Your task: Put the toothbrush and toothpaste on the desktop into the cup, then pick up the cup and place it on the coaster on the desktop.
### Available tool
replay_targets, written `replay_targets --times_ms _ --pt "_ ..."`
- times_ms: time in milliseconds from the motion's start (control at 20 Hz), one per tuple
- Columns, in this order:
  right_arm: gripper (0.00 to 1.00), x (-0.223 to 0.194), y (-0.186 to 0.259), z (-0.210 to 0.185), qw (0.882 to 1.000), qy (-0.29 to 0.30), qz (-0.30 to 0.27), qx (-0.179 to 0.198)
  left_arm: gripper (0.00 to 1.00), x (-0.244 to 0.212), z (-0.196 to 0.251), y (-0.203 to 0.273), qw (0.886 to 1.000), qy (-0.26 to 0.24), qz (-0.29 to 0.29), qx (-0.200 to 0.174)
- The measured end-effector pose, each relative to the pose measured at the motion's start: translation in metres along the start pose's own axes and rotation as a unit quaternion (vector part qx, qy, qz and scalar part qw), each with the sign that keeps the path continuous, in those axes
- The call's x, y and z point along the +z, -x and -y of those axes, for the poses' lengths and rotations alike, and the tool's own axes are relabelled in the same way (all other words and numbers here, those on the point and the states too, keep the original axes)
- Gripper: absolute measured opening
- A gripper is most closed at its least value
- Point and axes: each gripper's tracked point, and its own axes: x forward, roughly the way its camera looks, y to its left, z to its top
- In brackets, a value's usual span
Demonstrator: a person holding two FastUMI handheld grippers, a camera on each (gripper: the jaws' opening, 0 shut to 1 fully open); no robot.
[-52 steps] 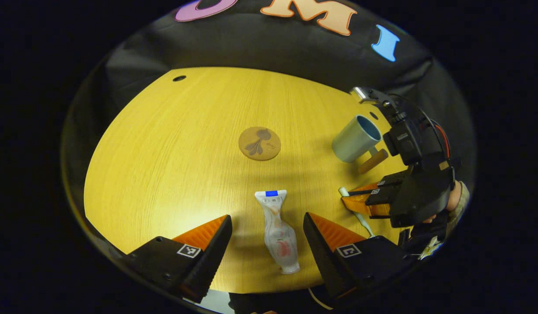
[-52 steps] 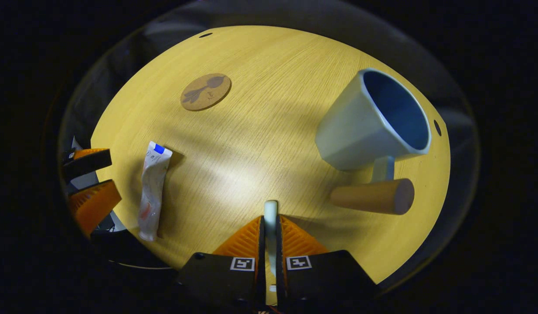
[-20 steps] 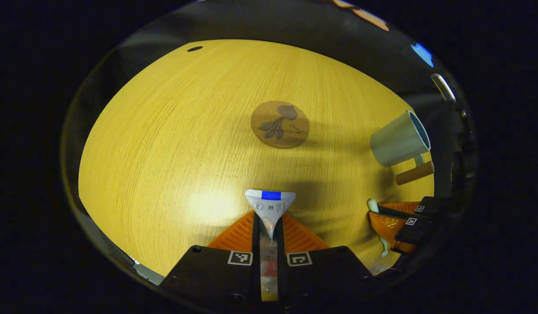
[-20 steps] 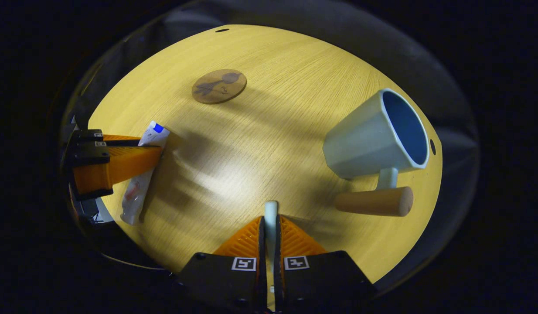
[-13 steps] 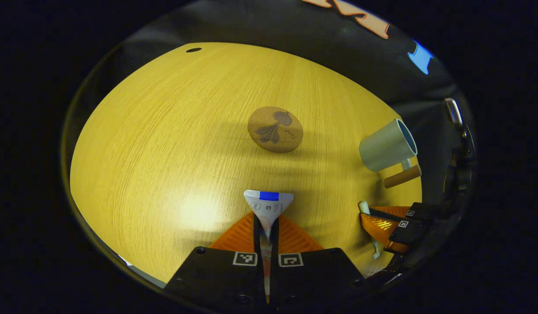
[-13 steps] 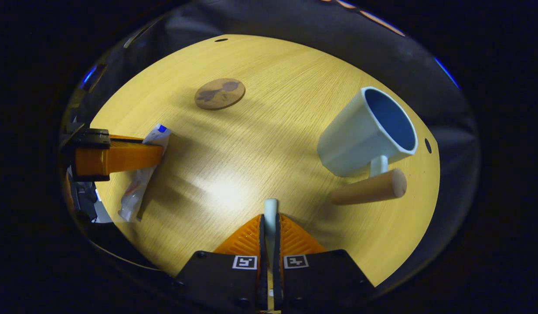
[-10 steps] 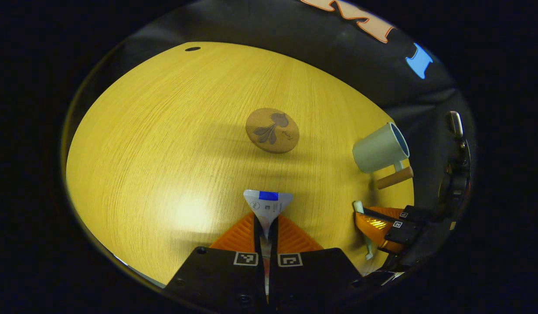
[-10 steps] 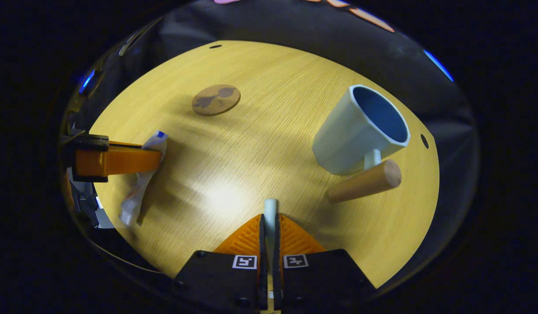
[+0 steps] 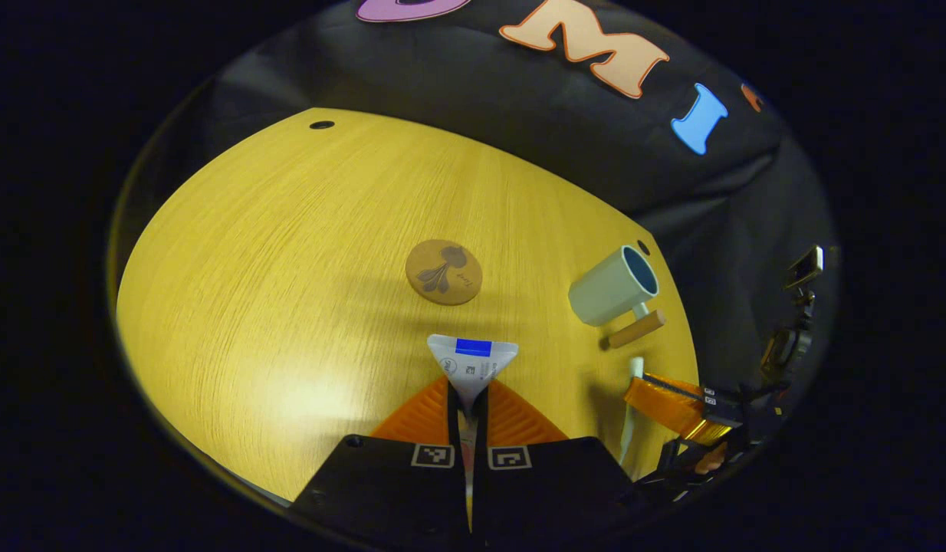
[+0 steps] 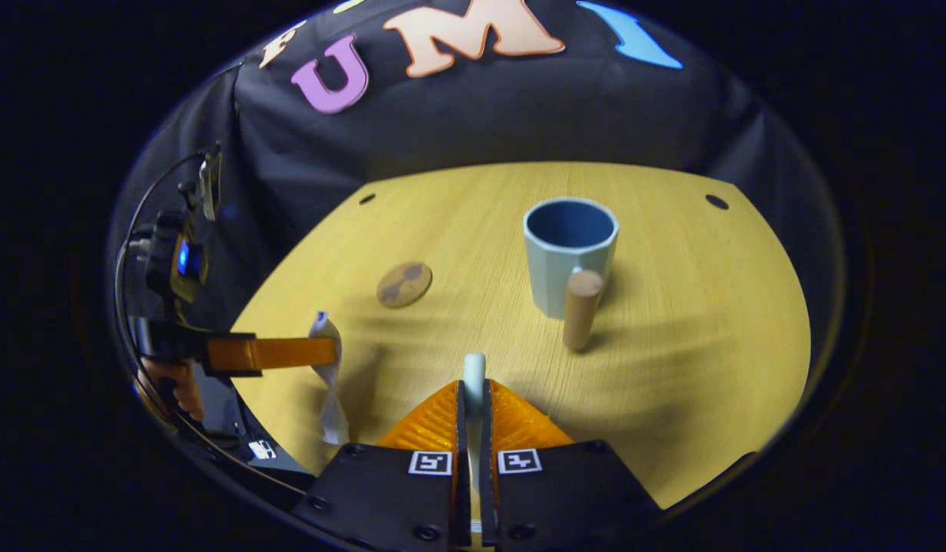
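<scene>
My left gripper (image 9: 468, 399) is shut on the white toothpaste tube (image 9: 473, 362), whose flat crimped end with a blue patch sticks out past the fingertips, held above the table. My right gripper (image 10: 474, 395) is shut on the pale toothbrush (image 10: 474, 368), its end poking out between the orange fingers. The light blue cup (image 10: 569, 253) with a wooden handle (image 10: 580, 307) stands upright ahead of the right gripper, mouth empty. In the left gripper view the cup (image 9: 615, 285) is at the right, the round brown coaster (image 9: 443, 271) straight ahead. The right gripper (image 9: 672, 399) holds the toothbrush (image 9: 630, 406) upright at lower right.
The yellow wooden table (image 9: 274, 253) has small dark holes near its far corners (image 10: 716, 202). The coaster (image 10: 404, 284) lies left of the cup in the right gripper view, where the left gripper (image 10: 277, 353) and the hanging toothpaste tube (image 10: 331, 379) show at the left with a hand (image 10: 178, 387).
Both grippers have risen off the table and tilted up, carrying the toothpaste and toothbrush. The cup now looks smaller and upright, straight ahead of the right gripper.
</scene>
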Motion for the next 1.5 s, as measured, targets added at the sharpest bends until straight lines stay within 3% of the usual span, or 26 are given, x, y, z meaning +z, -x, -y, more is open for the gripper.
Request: replay_targets --times_ms 150,250,450,750,1000,1250,1500 --pt "0.07 0.05 0.025 -0.005 0.996 -0.05 0.066 0.021 0.01 0.019 0.013 0.011 1.0 -0.016 0.024 -0.012" --pt "0.07 0.091 0.039 -0.008 0.988 -0.081 0.124 0.05 0.01 0.038 0.025 0.014 0.998 -0.027 0.05 -0.022" --pt "0.07 0.17 0.056 -0.007 0.957 -0.144 0.228 0.103 0.02 0.069 0.054 0.022 0.992 -0.061 0.101 -0.055" --pt "0.07 0.253 0.051 0.028 0.924 -0.177 0.321 0.106 0.01 0.093 0.092 0.017 0.982 -0.088 0.145 -0.089" --pt "0.07 0.257 0.006 0.065 0.925 -0.172 0.329 0.085 0.01 0.118 0.121 0.003 0.971 -0.109 0.179 -0.112" --pt "0.07 0.263 -0.026 0.09 0.92 -0.176 0.341 0.071 0.01 0.129 0.157 -0.003 0.959 -0.124 0.201 -0.158" --pt "0.07 0.246 -0.042 0.095 0.926 -0.125 0.351 0.058 0.01 0.154 0.184 -0.01 0.941 -0.137 0.245 -0.188"
